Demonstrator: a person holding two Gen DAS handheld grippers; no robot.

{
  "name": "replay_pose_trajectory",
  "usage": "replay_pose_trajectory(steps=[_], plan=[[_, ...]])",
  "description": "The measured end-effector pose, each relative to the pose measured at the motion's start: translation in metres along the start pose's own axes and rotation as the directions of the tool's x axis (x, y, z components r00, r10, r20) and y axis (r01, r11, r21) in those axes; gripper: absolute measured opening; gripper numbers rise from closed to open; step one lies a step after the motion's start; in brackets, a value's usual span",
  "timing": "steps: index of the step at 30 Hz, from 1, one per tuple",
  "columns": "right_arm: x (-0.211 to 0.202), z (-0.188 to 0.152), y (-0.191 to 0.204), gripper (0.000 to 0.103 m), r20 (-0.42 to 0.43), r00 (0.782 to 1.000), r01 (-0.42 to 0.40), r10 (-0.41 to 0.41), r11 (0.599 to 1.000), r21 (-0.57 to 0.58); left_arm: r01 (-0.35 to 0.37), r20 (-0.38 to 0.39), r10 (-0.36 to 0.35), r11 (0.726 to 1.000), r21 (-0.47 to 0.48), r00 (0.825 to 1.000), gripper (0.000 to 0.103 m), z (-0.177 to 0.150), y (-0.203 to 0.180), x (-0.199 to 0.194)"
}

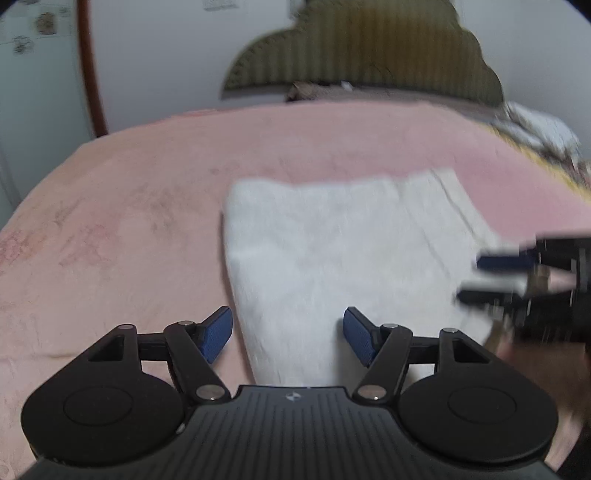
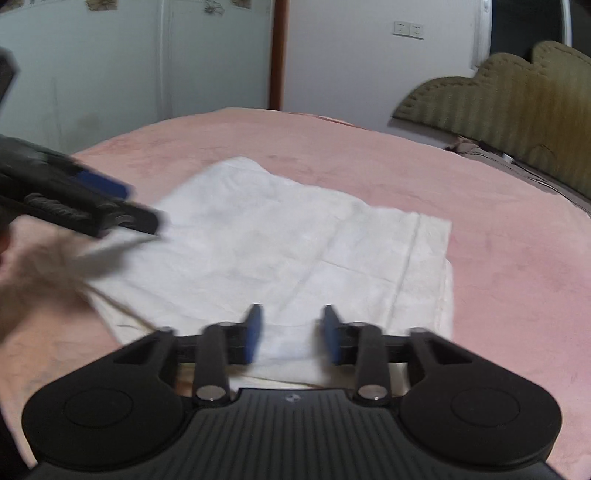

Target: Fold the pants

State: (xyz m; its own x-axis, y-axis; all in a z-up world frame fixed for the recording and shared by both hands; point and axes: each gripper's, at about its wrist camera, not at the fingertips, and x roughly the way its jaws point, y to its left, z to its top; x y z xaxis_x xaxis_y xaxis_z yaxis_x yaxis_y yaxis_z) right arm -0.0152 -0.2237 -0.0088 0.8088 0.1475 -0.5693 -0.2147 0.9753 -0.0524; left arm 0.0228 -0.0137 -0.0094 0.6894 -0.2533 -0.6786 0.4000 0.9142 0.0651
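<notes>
1. The white pants point(image 1: 332, 258) lay folded into a rough rectangle on the pink bedspread point(image 1: 129, 221), toward the right of the bed in the left wrist view, with a broad bare stretch of pink on their left.
2. The left hand-held gripper point(image 1: 288, 334) hovered at the near edge of the pants, its blue pads point(image 1: 218, 332) spread wide – nothing between them.
3. The right hand-held gripper point(image 2: 291, 332) stood over the near edge too, its jaws parted more narrowly and empty; motion blur softened it.
4. Only the right wrist view showed the stacked layers at the right edge of the pants point(image 2: 424, 266) – and wall sockets point(image 2: 408, 28) above.
5. Each view caught the other gripper from the side, blurred.
6. An olive scalloped headboard point(image 1: 369, 48) closed off the far end of the bed.
</notes>
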Motion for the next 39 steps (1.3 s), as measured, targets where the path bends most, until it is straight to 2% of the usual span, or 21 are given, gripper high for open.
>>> replay_pose_trajectory(steps=[3,6,8,10,11,14,17,18,19,21,31,39], plan=[[-0.005,0.000,-0.014,0.046,0.012,0.999,-0.044,0.043,0.994,0.102,-0.028,0.056,0.026,0.999,0.030,0.998,0.069,-0.011,-0.006,-0.001],[-0.017,0.005,-0.007,0.046,0.051,0.999,-0.020,0.016,0.996,0.086,-0.017,0.076,0.018,1.000,-0.013,0.997,0.068,-0.004,-0.004,-0.008],[-0.015,0.006,-0.005,0.046,0.053,0.998,-0.018,0.014,0.997,0.071,-0.020,0.093,0.022,1.000,-0.019,0.995,0.074,0.003,-0.005,-0.010],[-0.004,0.001,-0.004,0.047,0.002,1.000,0.003,-0.003,0.999,0.053,-0.072,0.070,0.073,0.997,-0.013,0.995,0.075,0.010,-0.010,-0.003],[0.000,-0.003,-0.004,0.047,0.009,1.000,0.001,-0.002,0.999,0.054,-0.095,0.056,0.095,0.995,-0.012,0.994,0.075,0.014,-0.012,0.002],[0.002,-0.005,-0.008,0.048,0.031,1.000,-0.005,0.002,0.994,0.113,-0.096,0.030,0.096,0.995,-0.016,0.995,0.075,0.020,-0.019,0.015],[-0.001,-0.001,0.000,0.049,0.049,0.998,0.039,-0.045,0.993,0.114,-0.103,0.021,0.104,0.994,-0.024,0.994,0.077,0.020,-0.028,0.024],[-0.002,0.000,0.001,0.053,0.056,0.996,0.056,-0.063,0.992,0.114,-0.115,0.021,0.116,0.993,-0.018,0.993,0.078,0.019,-0.031,0.026],[-0.001,0.001,0.002,0.063,0.056,0.996,0.068,-0.075,0.990,0.120,-0.127,0.025,0.127,0.992,-0.008,0.992,0.081,0.019,-0.035,0.028],[0.005,-0.002,0.002,0.074,0.040,0.997,0.062,-0.068,0.989,0.133,-0.144,0.030,0.144,0.990,0.010,0.989,0.085,0.017,-0.041,0.031],[0.013,-0.013,0.007,0.085,0.097,0.992,0.075,-0.086,0.991,0.112,-0.185,0.047,0.186,0.982,-0.025,0.981,0.103,0.013,-0.042,0.040],[0.015,-0.013,0.007,0.088,0.103,0.991,0.076,-0.088,0.991,0.111,-0.171,0.083,0.176,0.983,-0.064,0.981,0.103,0.006,-0.037,0.042]])
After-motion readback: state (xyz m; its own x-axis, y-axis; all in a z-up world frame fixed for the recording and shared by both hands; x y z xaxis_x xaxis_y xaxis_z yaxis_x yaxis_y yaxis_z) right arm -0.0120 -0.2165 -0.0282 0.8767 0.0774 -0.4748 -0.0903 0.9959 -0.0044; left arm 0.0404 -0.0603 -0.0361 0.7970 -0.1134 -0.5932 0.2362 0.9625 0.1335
